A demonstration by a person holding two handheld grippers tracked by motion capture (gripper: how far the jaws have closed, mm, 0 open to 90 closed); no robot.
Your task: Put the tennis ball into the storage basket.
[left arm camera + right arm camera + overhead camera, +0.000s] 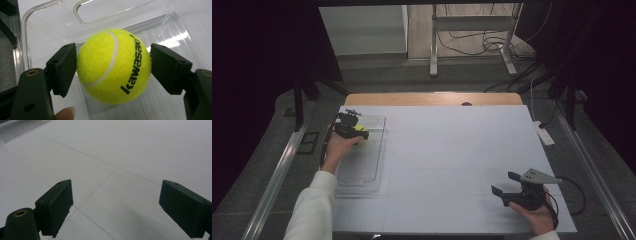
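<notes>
The left tool sits over the clear plastic tray at the far left of the bench, its jaws flanking a yellow tennis ball. The pads look to be barely touching the felt, if at all, so I'd call it released rather than clenched. The ball seems to rest inside the tray. To finish cleanly, I'd part the jaws fully and lift straight up, so neither pad nudges the ball into a roll. The right tool rests wide apart, holding nothing, near the front right of the bench.
</notes>
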